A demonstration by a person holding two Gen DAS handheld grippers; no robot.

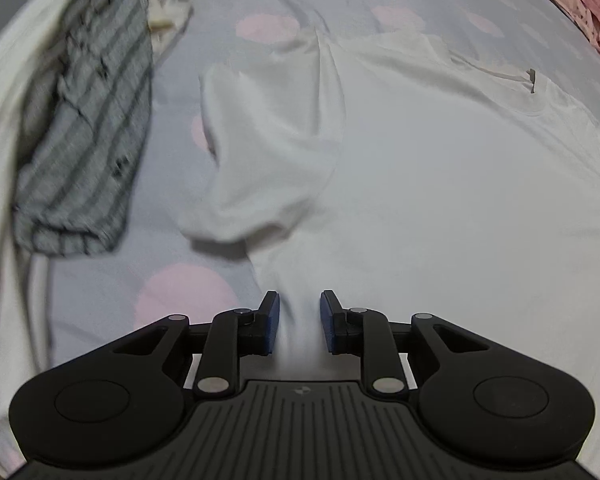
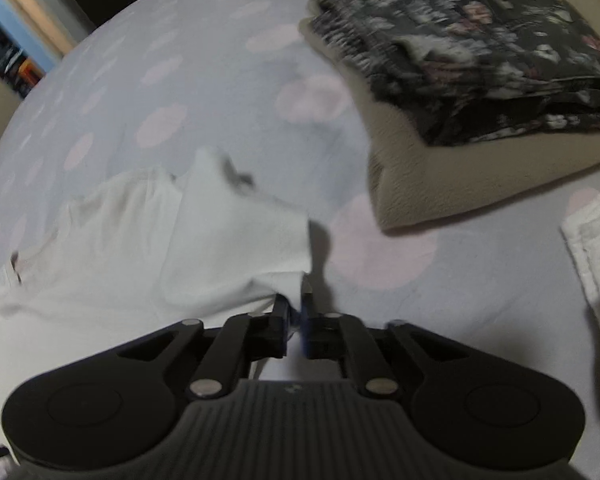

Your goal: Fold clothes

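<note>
Left gripper (image 1: 299, 320): jaws apart, white cloth of shirt (image 1: 420, 200) bunched in the gap; pads not seen pressing on it. Right gripper (image 2: 296, 320): jaws nearly together, thin edge of shirt (image 2: 160, 260) pinched between them (blur hides the exact contact).

Risks from here:
1. Loss of the left side. Cause: pads clear of the cloth, so any lift leaves that edge on the bed.
2. Slip at the right side. Cause: only a thin margin of fabric in the jaws.
3. Skewed fold. Cause: 1 side carried, the other lying slack.
4. Sleeve (image 1: 268, 152) trapped in the fold. Cause: already crumpled and turned over on itself, raised off the sheet (image 1: 204, 288).

Shirt condition: plain white, spread mostly flat on the dotted sheet, collar (image 1: 500, 76) away from both grippers, small tag at the neck. Soft, wrinkled near the sleeve, smoother across the body.

Nearby, well apart from the shirt: striped cloth (image 1: 84, 128) to the left; folded dark floral garment (image 2: 480, 48) atop a tan one (image 2: 460, 184).
</note>
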